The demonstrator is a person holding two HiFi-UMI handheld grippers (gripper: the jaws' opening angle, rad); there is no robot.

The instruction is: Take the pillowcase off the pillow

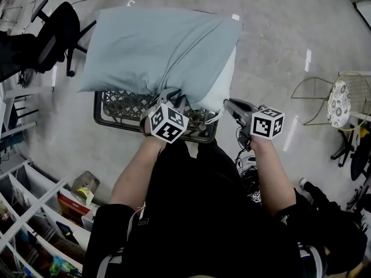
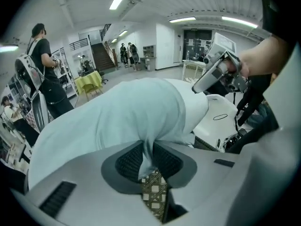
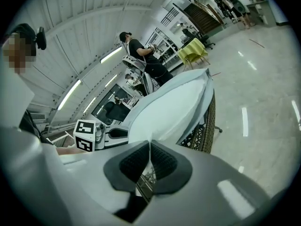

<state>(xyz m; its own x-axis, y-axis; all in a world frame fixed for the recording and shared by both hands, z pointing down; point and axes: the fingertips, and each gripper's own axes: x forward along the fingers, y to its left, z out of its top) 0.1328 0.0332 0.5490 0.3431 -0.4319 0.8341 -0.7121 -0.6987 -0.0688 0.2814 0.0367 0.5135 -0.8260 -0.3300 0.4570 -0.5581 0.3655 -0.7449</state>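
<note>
Nearest cam: operator's dark-clad torso (image 1: 197,213), both forearms reaching fwd past it.

Pillowcase (image 1: 151,48), pale blue, is the biggest item. It covers most of the pillow and lies across the black lattice basket (image 1: 116,106), overhanging it on the far side and left. Creases run to one gathered point at the near edge.

Pillow (image 1: 225,80), white, is bare only at the right end and near-right corner, where the case mouth gapes. Est. early in task: most of the case not yet off.

Left gripper (image 1: 172,96) is at the gathered point, pointing steeply down. Own view (image 2: 149,164): jaws a little apart, lattice visible through the gap lower down. A fold (image 2: 146,149) of the case hangs between the pads (image 2: 128,163), which don't look to be pressing it. Treat as no firm hold.

Right gripper (image 1: 227,103) is at the bare white corner. Own view (image 3: 149,160): jaws closed, thin pinch of white pillow fabric btwn them.

Risks:
- L fold drops out if the hand pulls w/ jaws this slack, so the case goes nowhere. Close first.
- R pinch is thin. A hard pull on the case could drag the corner out, and the pillow travels w/ the case.
- Pillow overhangs the basket. A sideways pull may tip the lot onto the floor (image 1: 278,39).
- Loose case edge sits near the lattice and could snag.
</note>
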